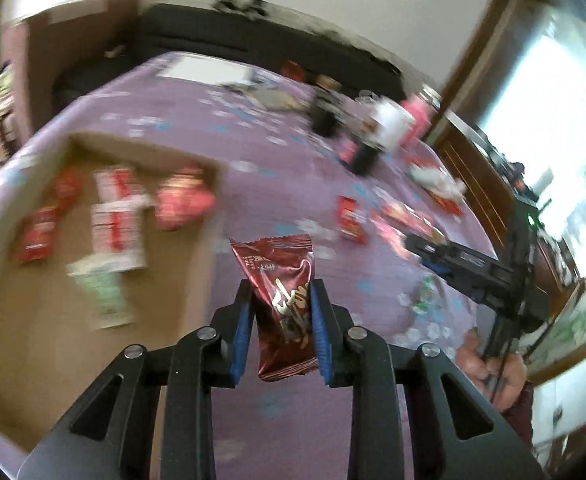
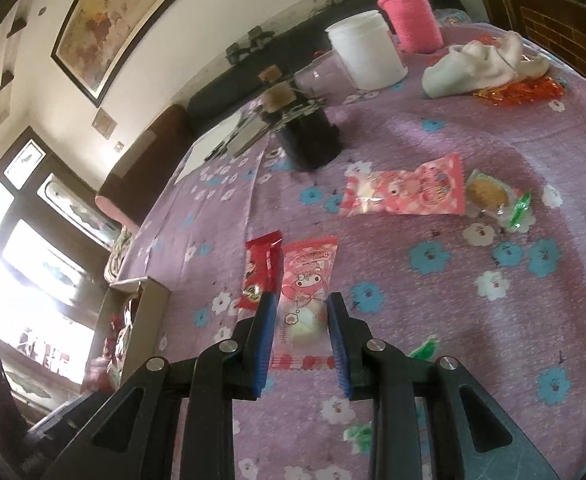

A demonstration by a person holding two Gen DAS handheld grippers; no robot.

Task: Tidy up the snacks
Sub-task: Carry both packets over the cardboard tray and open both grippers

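Above the purple flowered cloth surface, the left gripper jaws pinch a crinkly dark-red foil snack packet; the right gripper jaws clasp a glossy pink cartoon-printed marshmallow pouch lying flat there

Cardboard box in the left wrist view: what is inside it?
The cardboard box holds several blurred packets lying flat: small red ones, a red-and-white one, a pink one and a pale green one. Anything beneath them is covered, and motion blur hides the labels.
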